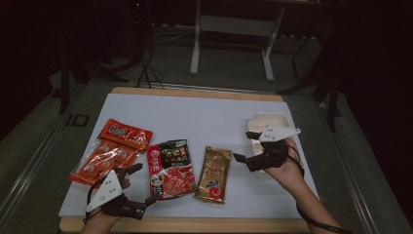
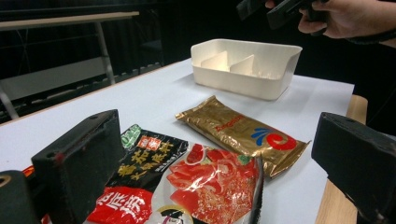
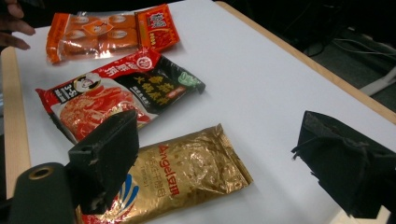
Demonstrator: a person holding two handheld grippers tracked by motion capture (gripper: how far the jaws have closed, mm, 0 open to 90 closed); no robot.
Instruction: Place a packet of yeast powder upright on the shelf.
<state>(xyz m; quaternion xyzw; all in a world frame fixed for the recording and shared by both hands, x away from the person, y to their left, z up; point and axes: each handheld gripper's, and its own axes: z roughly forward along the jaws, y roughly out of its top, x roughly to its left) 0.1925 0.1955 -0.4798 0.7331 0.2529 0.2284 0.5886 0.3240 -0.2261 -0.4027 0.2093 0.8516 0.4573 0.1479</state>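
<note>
Three food packets lie on the white table top (image 1: 204, 109): an orange-red packet (image 1: 111, 148) at the left, a red-and-black packet (image 1: 170, 168) in the middle, and a gold packet (image 1: 214, 174) to its right. A cream divided box (image 1: 265, 122) stands at the right. My left gripper (image 1: 141, 183) is open near the front edge, just left of the red-and-black packet (image 2: 187, 179). My right gripper (image 1: 245, 145) is open beside the box, right of the gold packet (image 3: 177, 175). Nothing is between either pair of jaws.
The table's wooden rim (image 1: 195, 225) runs along the front. Behind the table stand a metal frame (image 1: 231, 29) and dark floor. Bare white surface lies in the far half of the table.
</note>
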